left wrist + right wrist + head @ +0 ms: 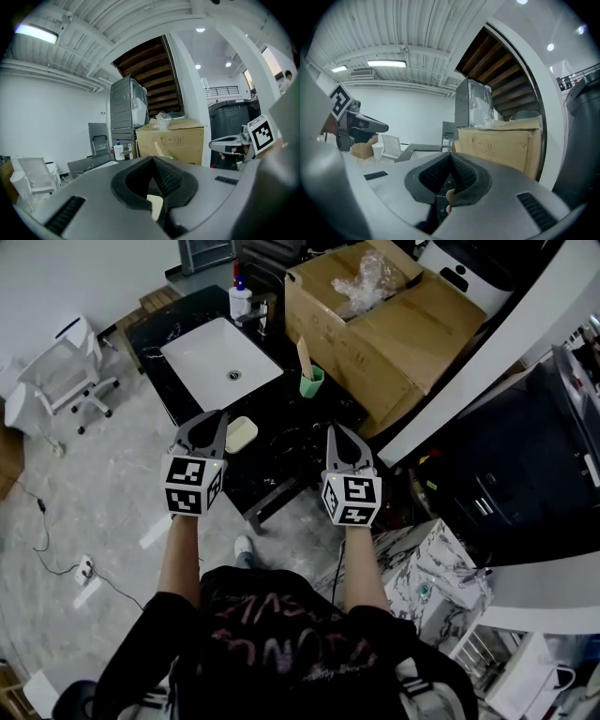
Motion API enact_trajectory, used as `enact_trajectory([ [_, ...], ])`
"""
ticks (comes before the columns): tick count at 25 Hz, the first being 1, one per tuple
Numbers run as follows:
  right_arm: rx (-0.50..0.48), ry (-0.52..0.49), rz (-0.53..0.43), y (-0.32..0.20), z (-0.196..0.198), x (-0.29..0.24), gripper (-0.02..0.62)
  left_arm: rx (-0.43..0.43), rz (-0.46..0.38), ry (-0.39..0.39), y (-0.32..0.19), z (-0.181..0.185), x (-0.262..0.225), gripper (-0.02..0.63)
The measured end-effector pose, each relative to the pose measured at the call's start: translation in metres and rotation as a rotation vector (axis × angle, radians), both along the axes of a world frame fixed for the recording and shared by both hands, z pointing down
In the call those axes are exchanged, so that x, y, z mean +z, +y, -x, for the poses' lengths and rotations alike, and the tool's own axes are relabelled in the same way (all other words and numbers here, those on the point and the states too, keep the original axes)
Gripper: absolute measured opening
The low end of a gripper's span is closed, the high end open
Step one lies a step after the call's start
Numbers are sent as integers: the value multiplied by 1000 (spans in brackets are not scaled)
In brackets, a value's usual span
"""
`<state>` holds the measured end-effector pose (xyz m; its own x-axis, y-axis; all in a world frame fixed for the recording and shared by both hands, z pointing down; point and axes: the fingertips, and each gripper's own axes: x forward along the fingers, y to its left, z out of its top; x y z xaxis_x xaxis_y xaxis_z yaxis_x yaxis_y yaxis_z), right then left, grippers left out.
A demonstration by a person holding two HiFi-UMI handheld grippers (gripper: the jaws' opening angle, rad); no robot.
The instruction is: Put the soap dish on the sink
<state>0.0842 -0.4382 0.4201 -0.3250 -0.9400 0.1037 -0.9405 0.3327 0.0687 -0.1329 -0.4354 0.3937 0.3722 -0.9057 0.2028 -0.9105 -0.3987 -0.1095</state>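
The pale yellow soap dish [241,434] lies on the black marble counter [291,442], near its front edge and below the white sink basin [220,362]. My left gripper [221,416] hovers just left of the dish with its jaws shut and nothing held. In the left gripper view the left gripper [152,158] has its tips together, and a pale yellow patch of the dish [155,206] shows through the gap below them. My right gripper [334,430] is over the counter further right, shut and empty; the right gripper view shows it [450,153] with tips touching.
A green cup [311,382] with a wooden stick stands right of the basin. A pump bottle [240,299] and faucet [258,315] are behind it. A big cardboard box [384,320] fills the counter's right end. A white chair [66,367] stands on the floor at left.
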Motion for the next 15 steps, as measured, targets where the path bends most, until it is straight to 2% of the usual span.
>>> enact_trajectory([
  [15, -14, -6, -21, 27, -4, -11, 12, -16, -28, 2, 29, 0, -8, 15],
])
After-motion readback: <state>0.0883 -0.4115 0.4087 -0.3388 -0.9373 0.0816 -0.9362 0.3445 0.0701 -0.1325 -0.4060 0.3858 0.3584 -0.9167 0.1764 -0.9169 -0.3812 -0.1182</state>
